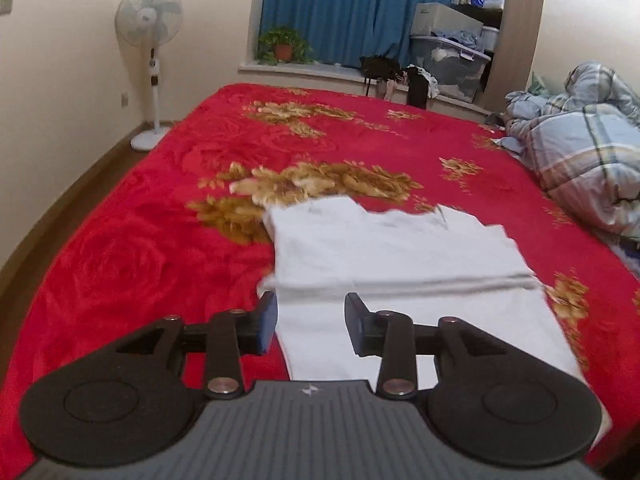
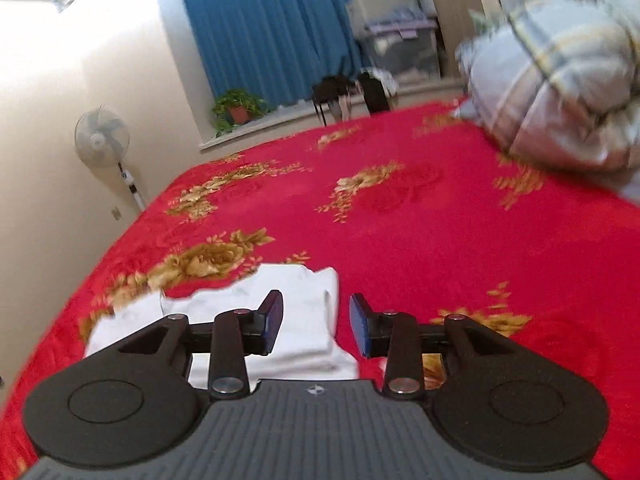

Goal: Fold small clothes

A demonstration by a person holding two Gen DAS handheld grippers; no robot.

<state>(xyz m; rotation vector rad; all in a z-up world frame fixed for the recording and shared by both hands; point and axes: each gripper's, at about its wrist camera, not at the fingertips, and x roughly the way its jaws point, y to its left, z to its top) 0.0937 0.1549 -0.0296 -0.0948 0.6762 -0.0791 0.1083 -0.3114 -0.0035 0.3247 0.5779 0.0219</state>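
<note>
White t-shirt (image 1: 384,256) sits partly folded mid-frame on the red floral blanket (image 1: 140,240), left gripper (image 1: 311,322) and right gripper (image 2: 316,324) jaws both wide open, holding nothing

Your left gripper (image 1: 311,322) was matte black, with two round discs flanking a ribbed grey housing that bore a small white emblem. Silver pivot screws pinned its linkage bars, and its fingers (image 1: 267,322) carried blue pads. Your right gripper (image 2: 316,324) had the same build and the same blue-faced fingers (image 2: 359,330).
</note>
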